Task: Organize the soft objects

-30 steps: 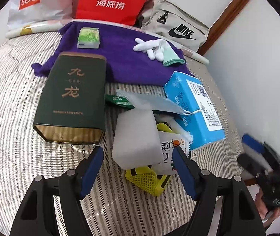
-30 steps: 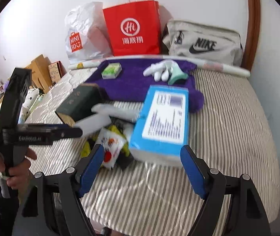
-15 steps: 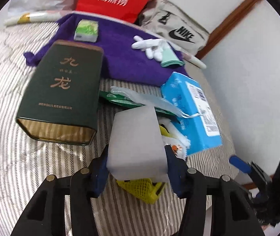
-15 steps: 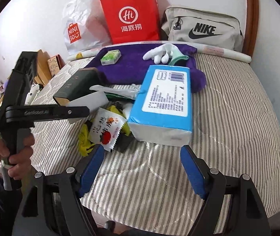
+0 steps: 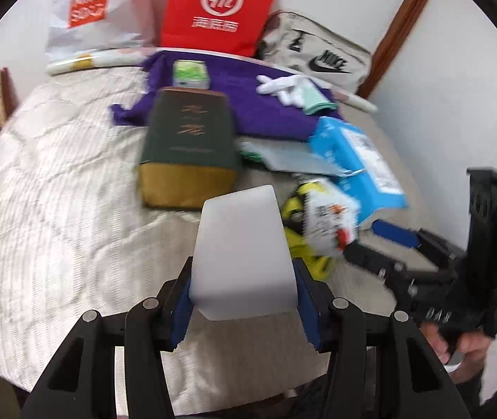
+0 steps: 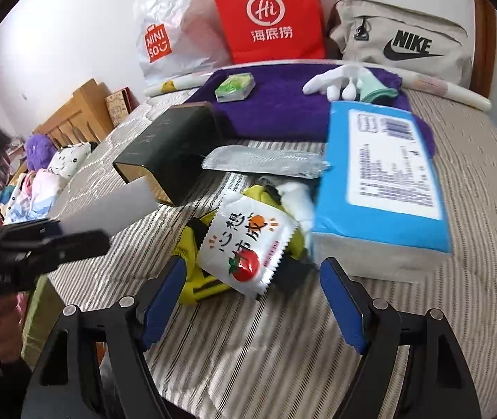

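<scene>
Left wrist view: left gripper (image 5: pixel 243 288) clamped on a white foam block (image 5: pixel 241 251), one blue pad pressed to each side, block raised clear of the bed (image 5: pixel 56 216).
Right wrist view: right gripper (image 6: pixel 253 293) spread wide, nothing held, jaws hanging just above a white snack packet (image 6: pixel 246 241) with a tomato print.
Under the packet: yellow mesh item (image 6: pixel 196 279), partly hidden.
Right of the packet: blue tissue pack (image 6: pixel 384 174), flat, touching the pile.
Far side of the pile: clear plastic sleeve (image 6: pixel 266 160), then a dark green box (image 6: pixel 168 146) to the left.
Far end of the bed: purple cloth (image 6: pixel 283 104) carrying a small green pack (image 6: pixel 234 85) and a white glove (image 6: pixel 336 82).
Against the wall: white shopping bag (image 6: pixel 168 35), red paper bag (image 6: pixel 269 14), beige pouch (image 6: pixel 402 38).
Step in hand: apparently carrying the foam block off the pile, right side lining up on the packet.
Next move calls for: probably a place to set the block down, likely with the soft things on the cloth; destination cannot be told. For the right side, a short drop and a gentle squeeze, packet thin and slippery.
Count: foam blocks one, packets one, tissue packs one, boxes one, gloves one, bags three.
</scene>
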A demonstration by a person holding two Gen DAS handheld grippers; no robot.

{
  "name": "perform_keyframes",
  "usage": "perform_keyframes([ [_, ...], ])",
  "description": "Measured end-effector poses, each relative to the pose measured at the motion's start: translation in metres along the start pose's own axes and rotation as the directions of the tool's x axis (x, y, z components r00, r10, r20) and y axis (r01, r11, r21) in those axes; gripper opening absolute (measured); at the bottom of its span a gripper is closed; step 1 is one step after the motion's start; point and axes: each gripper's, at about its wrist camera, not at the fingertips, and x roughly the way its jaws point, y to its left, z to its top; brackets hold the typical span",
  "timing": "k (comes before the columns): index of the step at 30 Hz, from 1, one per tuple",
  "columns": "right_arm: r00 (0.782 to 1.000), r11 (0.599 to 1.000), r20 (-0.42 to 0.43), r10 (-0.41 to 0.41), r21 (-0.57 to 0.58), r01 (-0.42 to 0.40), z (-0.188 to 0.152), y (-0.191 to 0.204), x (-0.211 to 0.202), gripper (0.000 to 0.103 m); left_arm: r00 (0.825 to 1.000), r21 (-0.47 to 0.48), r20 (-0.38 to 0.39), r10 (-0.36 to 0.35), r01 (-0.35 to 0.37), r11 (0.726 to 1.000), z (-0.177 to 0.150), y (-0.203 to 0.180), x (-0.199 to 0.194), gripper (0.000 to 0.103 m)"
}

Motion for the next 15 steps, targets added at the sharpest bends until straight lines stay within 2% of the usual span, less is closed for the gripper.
perform_keyframes([
  [3, 1.0, 1.0, -0.007, -0.022, 0.007, 0.022, 0.002, 0.004, 0.011, 0.079, 0.999, -0.001, 0.008, 0.043, -0.043, 0.999, -0.006, 0.009, -0.003, 0.05],
  [8, 0.999, 0.999, -0.005, -0.041, 0.008, 0.041, 0.005, 0.018, 0.018, 0.079, 1.0, -0.031, -0.001, 0.025, -0.025, 0.999, -0.011, 0.024, -0.002, 0.05],
  [11, 0.994, 0.993, -0.004, -0.113, -0.018, 0.113, 0.006, 0.03, 0.024, 0.078, 1.0, -0.05, -0.005, 0.013, -0.014, 0.999, -0.014, 0.031, -0.001, 0.05],
  [15, 0.987, 0.986, 0.009, -0.163, -0.034, 0.163, 0.006, 0.039, 0.031, 0.071, 1.0, -0.064, -0.012, 0.003, -0.003, 0.998, -0.016, 0.038, 0.001, 0.05],
])
